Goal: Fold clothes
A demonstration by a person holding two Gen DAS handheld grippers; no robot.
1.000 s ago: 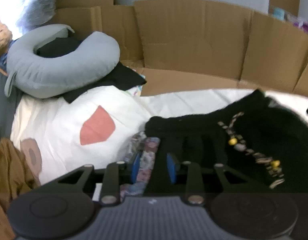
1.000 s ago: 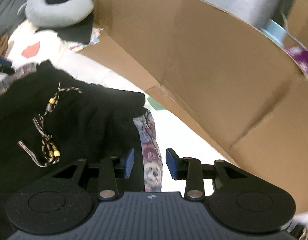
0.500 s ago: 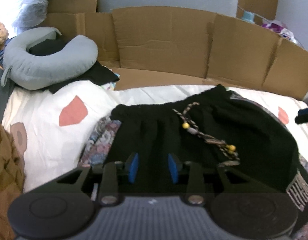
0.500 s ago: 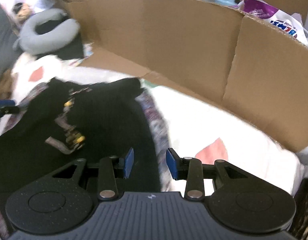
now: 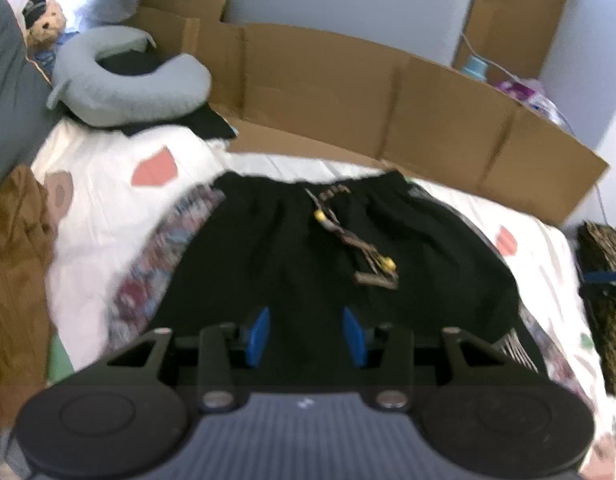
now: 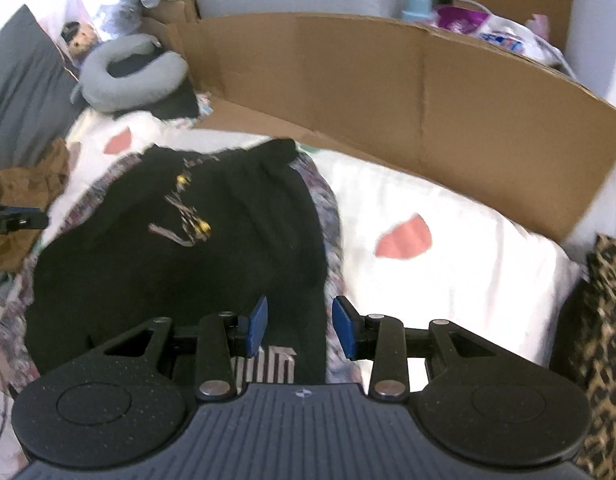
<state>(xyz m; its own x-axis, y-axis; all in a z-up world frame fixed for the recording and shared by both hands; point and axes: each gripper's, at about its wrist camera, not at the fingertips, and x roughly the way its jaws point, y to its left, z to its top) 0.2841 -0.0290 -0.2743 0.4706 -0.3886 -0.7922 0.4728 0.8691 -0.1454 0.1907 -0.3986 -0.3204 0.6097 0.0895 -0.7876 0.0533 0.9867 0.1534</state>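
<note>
Shorts [image 5: 292,256] in black are spread flat on the bed [image 5: 108,200], seen from farther back than a second ago. Left tongs [image 5: 304,334] and right tongs [image 6: 298,330], both released, have been withdrawn above them.

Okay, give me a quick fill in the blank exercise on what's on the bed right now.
1. The shorts spread on the bed are mainly ___ in colour.
2. The left claw has its jaws ___.
3. The neck pillow is ___ in colour.
4. The wall behind the bed is made of ___.

Missing words: black; open; grey; cardboard
</note>
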